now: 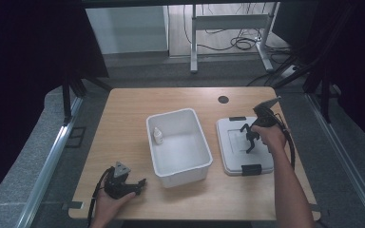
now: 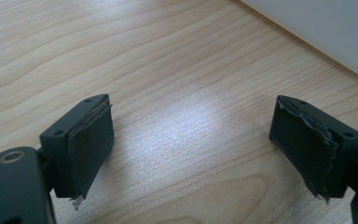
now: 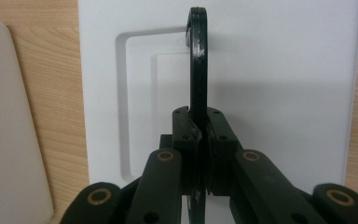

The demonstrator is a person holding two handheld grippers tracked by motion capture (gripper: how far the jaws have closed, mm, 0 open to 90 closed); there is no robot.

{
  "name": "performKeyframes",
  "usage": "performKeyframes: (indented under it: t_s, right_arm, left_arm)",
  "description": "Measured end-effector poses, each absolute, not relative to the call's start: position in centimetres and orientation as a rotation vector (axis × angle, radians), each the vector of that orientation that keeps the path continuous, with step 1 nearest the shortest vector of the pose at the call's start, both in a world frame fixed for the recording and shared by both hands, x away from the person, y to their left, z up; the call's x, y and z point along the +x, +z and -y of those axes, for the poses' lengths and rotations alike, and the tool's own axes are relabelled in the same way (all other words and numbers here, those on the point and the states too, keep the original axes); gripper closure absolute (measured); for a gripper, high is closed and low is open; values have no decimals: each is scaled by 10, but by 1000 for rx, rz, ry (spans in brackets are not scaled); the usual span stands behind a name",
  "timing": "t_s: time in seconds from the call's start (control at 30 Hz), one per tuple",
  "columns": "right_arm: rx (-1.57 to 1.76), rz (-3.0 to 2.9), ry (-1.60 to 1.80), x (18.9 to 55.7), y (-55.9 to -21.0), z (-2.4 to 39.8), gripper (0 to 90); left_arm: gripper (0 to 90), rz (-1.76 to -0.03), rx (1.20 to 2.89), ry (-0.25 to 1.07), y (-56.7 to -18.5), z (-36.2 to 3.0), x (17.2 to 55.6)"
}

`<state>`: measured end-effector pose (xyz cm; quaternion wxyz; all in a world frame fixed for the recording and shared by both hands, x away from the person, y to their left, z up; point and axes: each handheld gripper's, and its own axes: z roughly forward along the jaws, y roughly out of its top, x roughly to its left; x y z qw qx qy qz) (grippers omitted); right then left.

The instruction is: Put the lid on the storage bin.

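Right gripper [image 3: 199, 135] jaws clamped; left gripper [image 2: 191, 149] jaws apart.

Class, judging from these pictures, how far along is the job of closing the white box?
Done: the small bottle stands inside the open white box. In hand: the right tool is shut on the lid's black handle. Left: lifting the lid onto the box; the left tool rests open.

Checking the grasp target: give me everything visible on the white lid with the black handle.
The lid is white, plastic-looking and rectangular with rounded corners and a stepped recess in the middle. It lies flat on the wooden table, right of the open white bin and apart from it. Black latches sit at its near and far edges. Its thin black handle stands raised on edge, clamped by the right claw.
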<state>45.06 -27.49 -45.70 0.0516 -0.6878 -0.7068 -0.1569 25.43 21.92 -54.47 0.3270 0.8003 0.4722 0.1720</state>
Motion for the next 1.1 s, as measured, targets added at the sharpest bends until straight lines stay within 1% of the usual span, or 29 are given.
performKeyframes:
  t_s: [0.23, 0.73, 1.1]
  right_arm:
    - [-2081, 2123, -537, 448, -447, 275, 849]
    - [-2003, 2178, -654, 435, -394, 273, 848]
    - [-1976, 2198, -707, 425, -375, 269, 849]
  left_arm:
    - [136, -1237, 2096, 450, -545, -219, 254]
    - [137, -1238, 2097, 450, -545, -219, 254]
    - [137, -1239, 2093, 453, -545, -219, 254]
